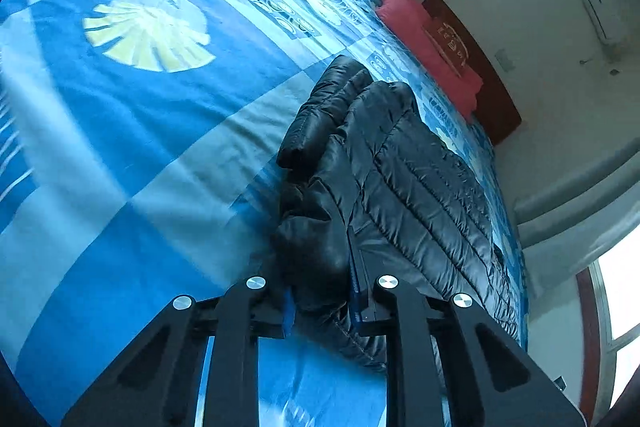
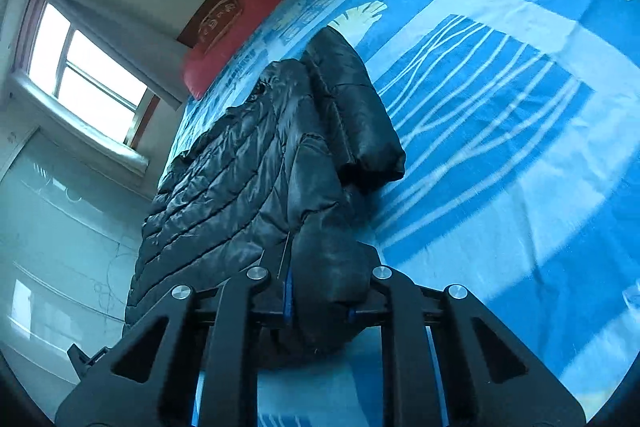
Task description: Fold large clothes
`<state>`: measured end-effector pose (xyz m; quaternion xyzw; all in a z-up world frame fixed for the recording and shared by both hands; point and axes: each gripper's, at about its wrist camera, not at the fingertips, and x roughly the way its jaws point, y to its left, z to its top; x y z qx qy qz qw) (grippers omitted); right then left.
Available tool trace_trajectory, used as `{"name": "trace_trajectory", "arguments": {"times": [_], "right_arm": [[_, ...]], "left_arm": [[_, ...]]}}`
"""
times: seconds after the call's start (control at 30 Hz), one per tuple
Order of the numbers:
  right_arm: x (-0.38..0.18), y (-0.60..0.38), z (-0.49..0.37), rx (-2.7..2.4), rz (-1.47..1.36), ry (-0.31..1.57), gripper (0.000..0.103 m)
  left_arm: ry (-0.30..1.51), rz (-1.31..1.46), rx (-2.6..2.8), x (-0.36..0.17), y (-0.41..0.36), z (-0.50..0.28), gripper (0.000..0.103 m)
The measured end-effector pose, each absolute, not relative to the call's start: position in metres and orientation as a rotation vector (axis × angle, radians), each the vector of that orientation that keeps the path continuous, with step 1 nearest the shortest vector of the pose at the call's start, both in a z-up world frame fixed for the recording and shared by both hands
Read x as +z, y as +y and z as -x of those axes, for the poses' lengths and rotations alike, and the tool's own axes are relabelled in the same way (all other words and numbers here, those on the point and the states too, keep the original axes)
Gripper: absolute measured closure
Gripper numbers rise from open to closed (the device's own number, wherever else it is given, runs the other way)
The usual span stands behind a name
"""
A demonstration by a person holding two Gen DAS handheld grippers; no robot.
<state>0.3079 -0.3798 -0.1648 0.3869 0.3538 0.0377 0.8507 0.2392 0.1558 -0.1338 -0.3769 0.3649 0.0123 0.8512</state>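
Nearest the lens in each wrist view, black padded fabric bulges between the blue-padded fingers: the left gripper (image 1: 322, 301) is clamped on the near hem of the black puffer jacket (image 1: 404, 163), and the right gripper (image 2: 320, 297) is clamped on the same near edge, apparently at its other corner. Holding both corners at once looks like preparation for lifting that edge and carrying it over toward the far end, so the jacket halves evenly. Beyond the grippers the jacket lies lengthwise on the blue patterned bedspread (image 1: 132, 131), close to the bed's edge, with one sleeve (image 2: 360, 115) already laid along the body to keep the bundle narrow. Farther off, a red pillow (image 1: 428, 47) rests against the dark wooden headboard (image 1: 492, 95). No containers are visible in either view.
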Motion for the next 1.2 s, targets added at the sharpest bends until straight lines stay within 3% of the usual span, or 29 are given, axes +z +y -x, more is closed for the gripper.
{"name": "trace_trajectory", "arguments": {"times": [0.67, 0.8, 0.93, 1.0, 1.07, 1.2], "right_arm": [[-0.176, -0.378, -0.183, 0.093, -0.846, 0.802, 0.086], [-0.179, -0.38, -0.186, 0.088, -0.846, 0.809, 0.081], [-0.18, -0.386, -0.181, 0.054, -0.873, 0.801, 0.066], [-0.18, -0.39, -0.176, 0.028, -0.881, 0.788, 0.058], [-0.18, -0.396, -0.169, 0.012, -0.894, 0.775, 0.052], [-0.179, -0.407, -0.159, -0.017, -0.907, 0.767, 0.049]], "left_arm": [[0.799, 0.82, 0.005, -0.14, 0.182, -0.119, 0.083], [0.808, 0.81, -0.01, -0.143, 0.185, -0.121, 0.081], [0.804, 0.812, 0.006, -0.137, 0.188, -0.123, 0.071], [0.794, 0.802, 0.026, -0.135, 0.189, -0.115, 0.063], [0.771, 0.796, 0.056, -0.133, 0.193, -0.108, 0.048], [0.778, 0.801, 0.122, -0.14, 0.209, -0.103, 0.047]]}}
